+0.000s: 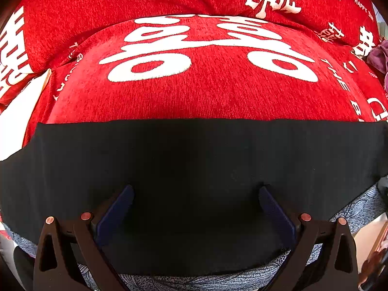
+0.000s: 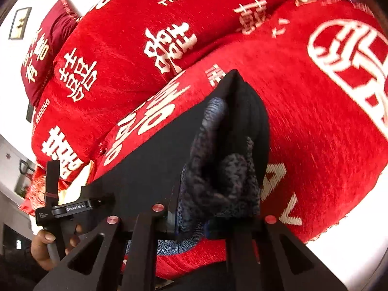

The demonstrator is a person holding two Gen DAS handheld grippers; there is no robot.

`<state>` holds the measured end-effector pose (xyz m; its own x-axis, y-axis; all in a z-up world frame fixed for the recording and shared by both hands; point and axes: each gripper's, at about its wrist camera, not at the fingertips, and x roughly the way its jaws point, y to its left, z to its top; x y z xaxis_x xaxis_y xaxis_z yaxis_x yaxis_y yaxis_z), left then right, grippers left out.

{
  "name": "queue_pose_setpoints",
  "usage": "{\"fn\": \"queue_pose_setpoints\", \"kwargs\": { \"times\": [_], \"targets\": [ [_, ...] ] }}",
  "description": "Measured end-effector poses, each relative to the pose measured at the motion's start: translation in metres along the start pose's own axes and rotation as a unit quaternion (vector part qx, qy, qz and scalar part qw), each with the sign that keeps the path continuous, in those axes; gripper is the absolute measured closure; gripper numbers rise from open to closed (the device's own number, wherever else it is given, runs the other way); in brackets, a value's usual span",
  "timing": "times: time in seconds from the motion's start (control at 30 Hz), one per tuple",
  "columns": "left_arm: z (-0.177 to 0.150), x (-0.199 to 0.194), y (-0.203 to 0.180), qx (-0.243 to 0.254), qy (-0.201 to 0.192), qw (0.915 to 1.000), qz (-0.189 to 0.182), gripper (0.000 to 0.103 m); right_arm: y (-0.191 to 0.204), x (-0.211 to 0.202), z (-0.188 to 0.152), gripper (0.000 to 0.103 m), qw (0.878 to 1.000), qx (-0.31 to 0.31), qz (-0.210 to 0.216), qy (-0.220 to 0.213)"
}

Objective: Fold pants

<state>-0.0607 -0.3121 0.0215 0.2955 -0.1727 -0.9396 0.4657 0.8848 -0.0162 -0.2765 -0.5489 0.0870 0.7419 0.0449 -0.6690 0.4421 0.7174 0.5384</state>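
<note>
Right tool clamped on bunched pants — left tool spread apart, over them.

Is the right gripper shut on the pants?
Yes, shut: the right gripper pinches a bunched fold of the pants, lifted off the red blanket.

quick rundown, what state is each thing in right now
black pants with blue-grey patterned lining: spread flat on the bed, one end bunched and lifted
left gripper: open, fingers straddling the flat black fabric
right gripper: shut on the bunched pants end
red bedspread with white characters: spread under the pants, rumpled behind
</note>
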Motion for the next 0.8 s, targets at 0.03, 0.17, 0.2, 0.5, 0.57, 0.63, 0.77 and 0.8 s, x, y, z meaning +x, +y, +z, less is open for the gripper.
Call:
{"fn": "queue_pose_setpoints", "kwargs": {
  "times": [0.03, 0.17, 0.2, 0.5, 0.57, 0.63, 0.77, 0.8],
  "targets": [
    [0.000, 0.000, 0.000, 0.001, -0.001, 1.0000, 0.000, 0.000, 0.006, -0.003, 0.000, 0.089, 1.000, -0.007, -0.005, -0.004],
    [0.000, -0.001, 0.000, 0.002, -0.002, 1.0000, -0.001, 0.000, 0.027, -0.014, 0.004, 0.089, 0.999, -0.042, -0.023, -0.017],
    [0.000, -0.002, 0.000, 0.000, 0.000, 1.0000, -0.002, 0.000, 0.033, -0.017, 0.004, 0.089, 0.998, -0.053, -0.028, -0.020],
    [0.003, -0.001, 0.002, 0.002, 0.002, 1.0000, 0.003, 0.000, 0.094, -0.036, 0.002, 0.089, 0.983, -0.159, -0.083, -0.039],
    [0.004, -0.013, 0.010, -0.015, -0.007, 0.9998, -0.008, 0.000, 0.112, -0.040, 0.002, 0.089, 0.979, -0.183, -0.083, -0.045],
    [0.004, -0.027, 0.021, -0.029, -0.028, 0.9991, -0.016, 0.000, 0.128, -0.044, 0.001, 0.089, 0.974, -0.205, -0.086, -0.050],
    [0.002, 0.000, 0.034, -0.060, 0.036, 0.9966, -0.044, 0.000, 0.152, -0.048, -0.002, 0.089, 0.966, -0.235, -0.092, -0.055],
    [0.000, 0.005, 0.023, -0.022, 0.023, 0.9994, -0.010, 0.000, 0.159, -0.047, -0.003, 0.089, 0.964, -0.243, -0.094, -0.056]
  ]
}}
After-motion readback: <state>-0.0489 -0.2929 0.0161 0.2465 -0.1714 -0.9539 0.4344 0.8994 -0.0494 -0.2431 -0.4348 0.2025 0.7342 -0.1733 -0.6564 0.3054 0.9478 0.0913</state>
